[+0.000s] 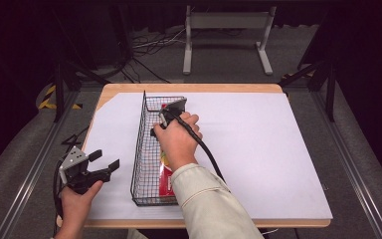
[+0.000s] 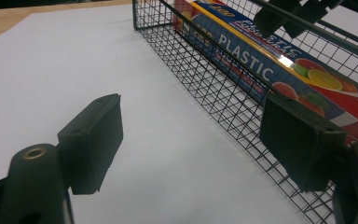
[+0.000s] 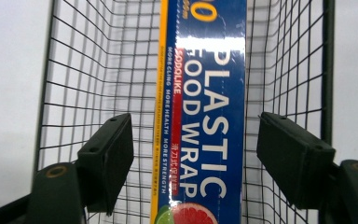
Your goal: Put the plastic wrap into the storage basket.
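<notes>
A box of plastic food wrap lies flat in a narrow wire basket on the bench, its long axis running near to far. The right hand-held gripper hangs directly above it, jaws spread wide astride the box. The left hand-held gripper waits open, left of the basket.

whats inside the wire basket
A long box of plastic food wrap lies flat along the wire basket. The right gripper hangs open above it. In the high view the hand covers the box's middle.
</notes>
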Available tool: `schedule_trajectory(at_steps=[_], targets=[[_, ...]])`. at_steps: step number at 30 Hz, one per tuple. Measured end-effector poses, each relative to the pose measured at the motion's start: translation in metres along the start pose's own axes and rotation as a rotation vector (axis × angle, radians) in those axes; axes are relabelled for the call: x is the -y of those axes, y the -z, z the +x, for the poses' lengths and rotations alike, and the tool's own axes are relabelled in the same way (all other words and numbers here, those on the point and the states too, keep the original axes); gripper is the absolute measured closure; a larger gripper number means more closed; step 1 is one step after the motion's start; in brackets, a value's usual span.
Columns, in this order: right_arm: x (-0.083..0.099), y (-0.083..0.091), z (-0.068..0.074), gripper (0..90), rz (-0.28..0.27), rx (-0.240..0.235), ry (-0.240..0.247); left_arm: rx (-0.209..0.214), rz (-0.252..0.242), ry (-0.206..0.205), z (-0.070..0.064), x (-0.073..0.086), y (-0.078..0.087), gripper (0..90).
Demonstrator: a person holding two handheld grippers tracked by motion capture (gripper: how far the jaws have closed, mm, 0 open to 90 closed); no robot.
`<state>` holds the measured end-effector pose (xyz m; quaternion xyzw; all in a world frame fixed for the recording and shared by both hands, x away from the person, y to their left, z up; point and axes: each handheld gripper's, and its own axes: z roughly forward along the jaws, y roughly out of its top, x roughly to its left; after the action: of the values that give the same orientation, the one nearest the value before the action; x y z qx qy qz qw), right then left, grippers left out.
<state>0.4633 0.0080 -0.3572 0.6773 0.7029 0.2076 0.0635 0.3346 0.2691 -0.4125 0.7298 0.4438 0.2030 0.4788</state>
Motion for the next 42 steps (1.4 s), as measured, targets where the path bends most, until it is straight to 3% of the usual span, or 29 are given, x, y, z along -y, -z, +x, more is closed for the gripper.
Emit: schedule_trajectory(at_steps=[11,19,25,31,38,42], targets=[[0.004,0.031,-0.006,26.6,-0.117,-0.091,0.082,-0.004,0.006,-0.001,0.000,0.000,-0.001,22.2],[0.006,0.047,-0.012,26.6,-0.148,-0.138,0.116,-0.006,0.005,0.000,0.000,0.000,-0.002,22.2],[0.008,0.059,-0.020,25.5,-0.181,-0.136,0.139,-0.004,0.005,0.001,0.000,0.000,-0.001,22.2],[0.012,0.070,-0.032,24.6,-0.207,-0.158,0.179,-0.005,0.006,-0.004,0.000,0.000,-0.002,22.2],[0.019,0.081,-0.053,21.2,-0.254,-0.177,0.312,-0.003,0.007,-0.004,0.000,0.000,-0.002,22.1],[0.022,0.093,-0.072,20.5,-0.268,-0.214,0.327,-0.002,0.012,-0.004,0.000,0.000,-0.003,22.1]])
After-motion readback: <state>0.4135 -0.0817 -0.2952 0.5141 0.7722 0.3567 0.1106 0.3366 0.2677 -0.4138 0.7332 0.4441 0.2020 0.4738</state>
